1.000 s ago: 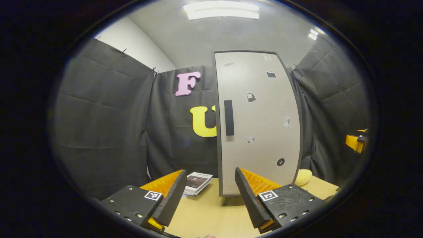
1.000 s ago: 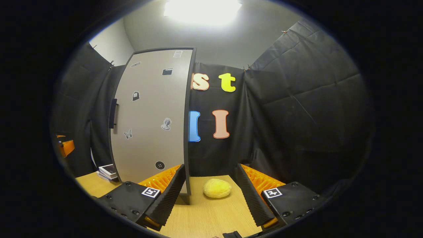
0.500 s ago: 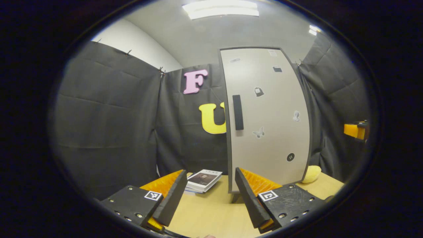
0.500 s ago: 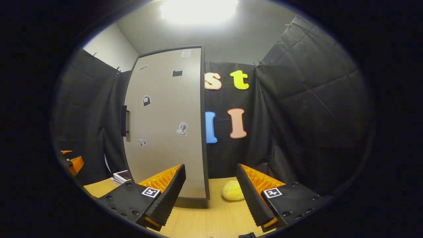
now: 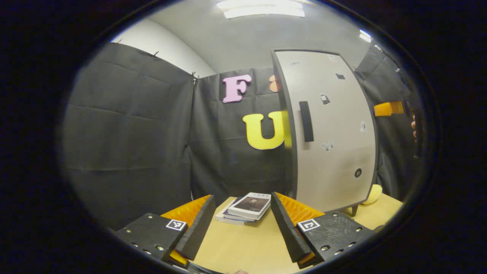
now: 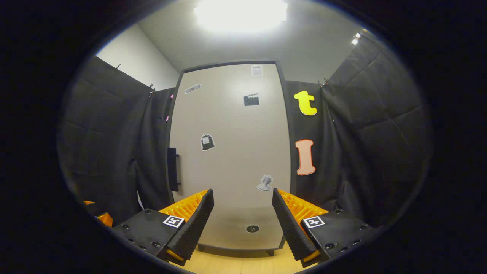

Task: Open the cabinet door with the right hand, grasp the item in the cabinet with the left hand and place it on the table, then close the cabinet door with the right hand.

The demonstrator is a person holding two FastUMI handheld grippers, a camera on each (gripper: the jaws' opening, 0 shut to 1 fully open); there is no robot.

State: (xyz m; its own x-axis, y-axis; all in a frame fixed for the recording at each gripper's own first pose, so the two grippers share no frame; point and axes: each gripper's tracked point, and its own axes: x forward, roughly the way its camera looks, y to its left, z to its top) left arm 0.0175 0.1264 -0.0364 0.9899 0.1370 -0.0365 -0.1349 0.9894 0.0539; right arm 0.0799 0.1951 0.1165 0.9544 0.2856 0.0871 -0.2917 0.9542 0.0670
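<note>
The tall grey cabinet [image 5: 335, 144] stands on the wooden table [image 5: 243, 249] with its door shut, so whatever is inside is hidden. Its black handle [image 5: 306, 121] runs upright along the door's left edge. My left gripper [image 5: 242, 201] is open and empty, low over the table, left of the cabinet. My right gripper [image 6: 242, 192] is open and empty, squarely facing the sticker-covered door [image 6: 232, 152] at close range; the handle [image 6: 173, 169] lies up and to the left of its fingers. In the left gripper view the right gripper [image 5: 388, 109] hovers at handle height, right of the cabinet.
A small stack of books [image 5: 247, 207] lies on the table just ahead of my left gripper. A yellow plush lump [image 5: 374, 193] sits behind the cabinet's right foot. Black cloth walls close in on all sides.
My right gripper has risen and swung left to face the door head-on, closer than before; the plush has left its view. My left gripper has turned left, bringing the books nearer centre.
</note>
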